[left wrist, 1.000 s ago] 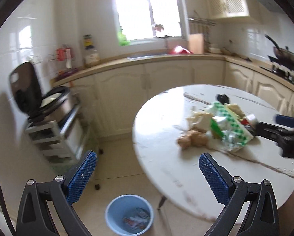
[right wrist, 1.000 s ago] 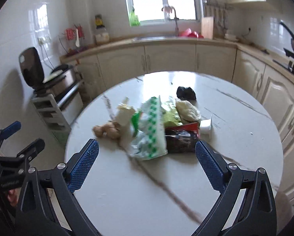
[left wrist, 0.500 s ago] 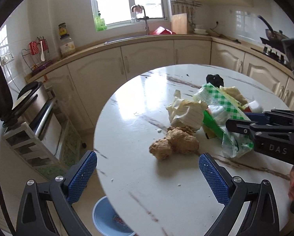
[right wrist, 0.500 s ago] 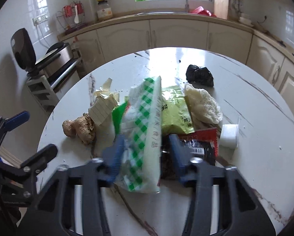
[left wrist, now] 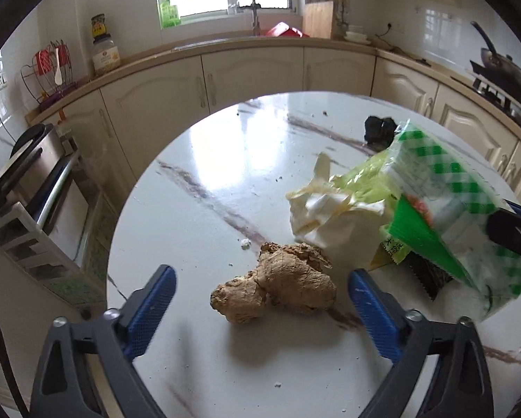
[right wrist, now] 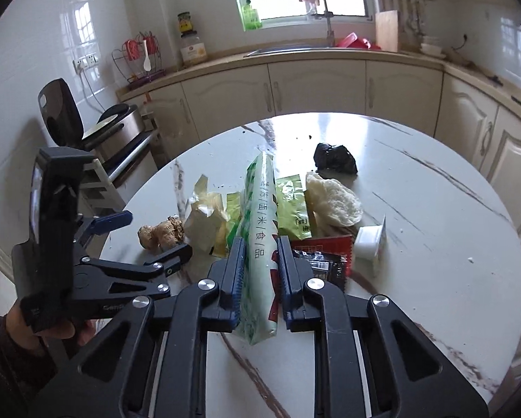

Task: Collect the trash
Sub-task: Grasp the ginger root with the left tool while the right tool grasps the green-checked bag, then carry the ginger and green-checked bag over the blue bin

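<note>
Round marbled table (left wrist: 197, 216). Behind: cream cabinets (left wrist: 253, 73), sink tap (right wrist: 324, 10) under window, jar (left wrist: 104, 50) on counter, wok (left wrist: 504, 69) at right.

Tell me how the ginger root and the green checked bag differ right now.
The ginger root is brown, lumpy and solid; the green checked bag is a thin printed plastic wrapper. The ginger lies loose on the table between the open fingers of the left gripper, which have just been closing; the bag is pinched on edge by the right gripper, whose jaws have just closed on it. Both belong to the same pile of trash.
</note>
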A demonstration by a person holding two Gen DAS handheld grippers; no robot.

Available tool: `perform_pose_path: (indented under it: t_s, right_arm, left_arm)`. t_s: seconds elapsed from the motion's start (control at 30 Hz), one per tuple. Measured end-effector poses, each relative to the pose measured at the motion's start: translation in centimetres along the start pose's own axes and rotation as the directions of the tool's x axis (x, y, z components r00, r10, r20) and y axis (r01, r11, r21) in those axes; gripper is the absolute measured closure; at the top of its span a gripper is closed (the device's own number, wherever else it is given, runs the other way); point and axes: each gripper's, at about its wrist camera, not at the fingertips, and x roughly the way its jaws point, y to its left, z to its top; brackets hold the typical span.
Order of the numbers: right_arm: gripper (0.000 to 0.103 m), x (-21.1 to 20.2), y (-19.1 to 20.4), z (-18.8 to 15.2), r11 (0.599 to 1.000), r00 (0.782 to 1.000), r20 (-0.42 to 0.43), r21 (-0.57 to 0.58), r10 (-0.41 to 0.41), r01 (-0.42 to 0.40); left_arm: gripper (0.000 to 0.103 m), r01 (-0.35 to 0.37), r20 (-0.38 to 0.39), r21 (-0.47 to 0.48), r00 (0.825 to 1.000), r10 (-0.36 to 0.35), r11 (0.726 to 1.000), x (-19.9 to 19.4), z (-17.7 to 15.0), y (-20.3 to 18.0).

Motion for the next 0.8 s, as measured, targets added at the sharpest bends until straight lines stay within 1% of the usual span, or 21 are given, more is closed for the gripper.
perform_pose_path:
  t_s: [0.03, 0.07, 0.1, 0.13, 0.23, 0.3, 0.37, 0.57, 0.7, 0.8]
  right_arm:
    - [0.086, 0.0, 0.0, 0.1, 1.0, 1.0, -0.003, 0.002, 0.001, -0.001]
    - [0.086, -0.1, -0.1, -0.1, 1.0, 1.0, -0.004, 0.001, 0.004, -0.004]
    - [0.086, -0.4, -0.2, -0.2, 1.0, 1.0, -0.001, 0.005, 0.005, -0.005]
    - [0.086, -0.7, -0.2, -0.4, 1.0, 1.0, 0.007, 0.006, 0.002, -0.002]
    - [0.086, -1.3, 0.1, -0.5, 1.0, 1.0, 0.012, -0.005, -0.006, 0.006]
    - [0.086, -1.5, 0.5, -0.6, 1.0, 1.0, 0.013, -0.021, -0.019, 0.02]
    - [0.086, -1.4, 0.7, -0.8, 1.0, 1.0, 0.009, -0.02, -0.012, 0.012]
    - [0.087, -2.1, 1.6, -1.0, 0.999, 1.0, 0.013, -0.042, -0.026, 0.026]
    - [0.087, -2.3, 3.0, -1.1, 0.996, 1.0, -0.022, -0.086, -0.015, 0.013]
    - [0.087, -2.2, 4.3, -1.3, 0.994, 0.999, -0.05, -0.109, 0.007, -0.013]
  left_arm:
    - [0.026, 0.005, -0.012, 0.005, 1.0, -0.005, 1.0, 0.5, 0.4, 0.0]
    - [0.029, 0.022, -0.01, -0.008, 1.0, -0.023, 1.0, 0.6, 0.6, 0.2]
    - [0.038, 0.058, -0.021, -0.025, 0.998, -0.059, 0.998, 0.8, 0.9, 0.5]
    - [0.04, 0.074, -0.021, -0.026, 0.997, -0.074, 0.997, 0.8, 1.2, 0.6]
    - [0.042, 0.073, -0.017, -0.022, 0.997, -0.074, 0.997, 1.2, 2.0, 1.0]
    - [0.042, 0.089, -0.014, -0.028, 0.996, -0.089, 0.996, 1.3, 2.2, 1.3]
    - [0.042, 0.114, -0.002, -0.047, 0.993, -0.114, 0.992, 0.9, 2.0, 1.7]
    - [0.042, 0.147, 0.053, -0.051, 0.988, -0.144, 0.988, -1.5, 1.4, 2.7]
    - [0.042, 0.167, 0.058, -0.017, 0.985, -0.165, 0.986, -2.4, 0.4, 2.0]
    - [0.042, 0.185, 0.039, -0.01, 0.982, -0.184, 0.983, -2.4, -0.5, 1.6]
